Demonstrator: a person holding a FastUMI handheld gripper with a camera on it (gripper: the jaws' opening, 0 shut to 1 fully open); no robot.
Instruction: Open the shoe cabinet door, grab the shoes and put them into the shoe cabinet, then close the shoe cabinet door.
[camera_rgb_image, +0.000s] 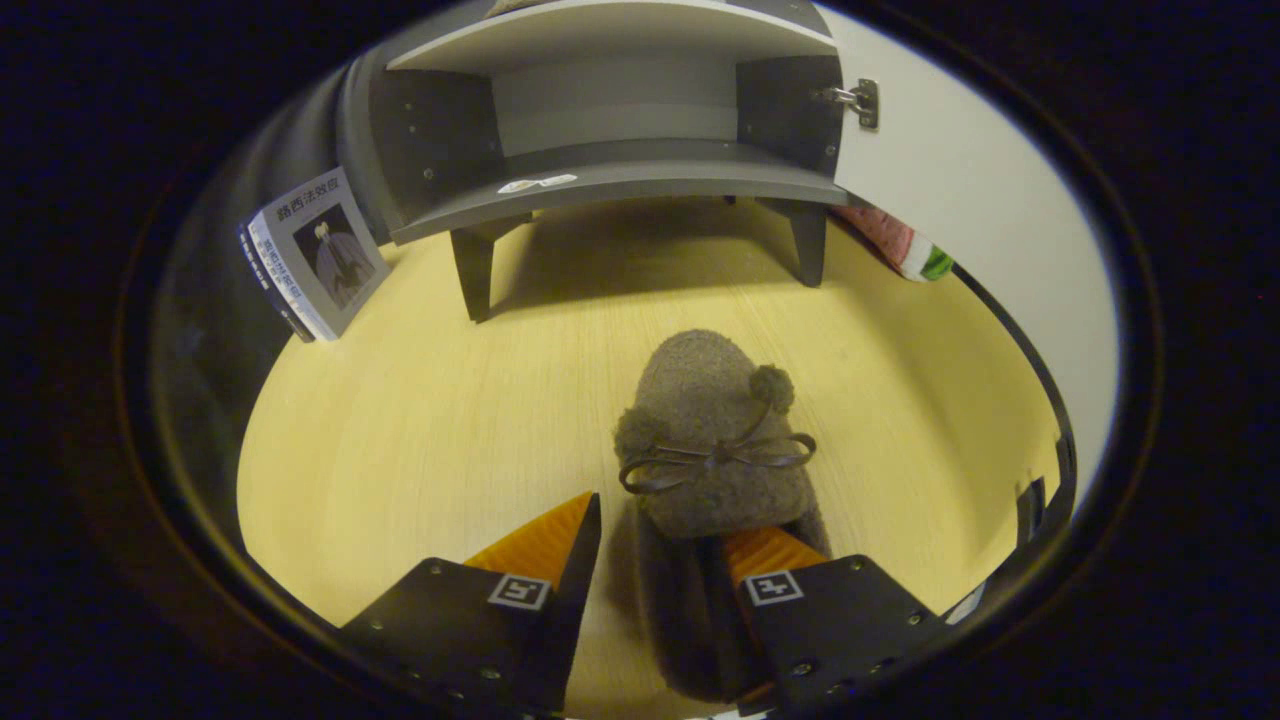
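Note:
A fuzzy grey-brown slipper (712, 440) with a thin bow and pompoms lies on the pale wooden surface (400, 430), toe pointing away toward the cabinet. My gripper (670, 518) is open around its heel end. One fingertip (545, 545) stands just left of the slipper with a small gap. The other fingertip (765, 552) reaches into the slipper's opening under the upper. Beyond the slipper stands the grey shoe cabinet (620, 180) on short legs. Its white door (970, 180) is swung open to the right, and the bare shelf inside shows.
A book (315, 255) leans against the cabinet's left side. A red and green object (905, 248) lies by the cabinet's right leg, under the open door. A metal hinge (862, 100) juts from the door's inner edge.

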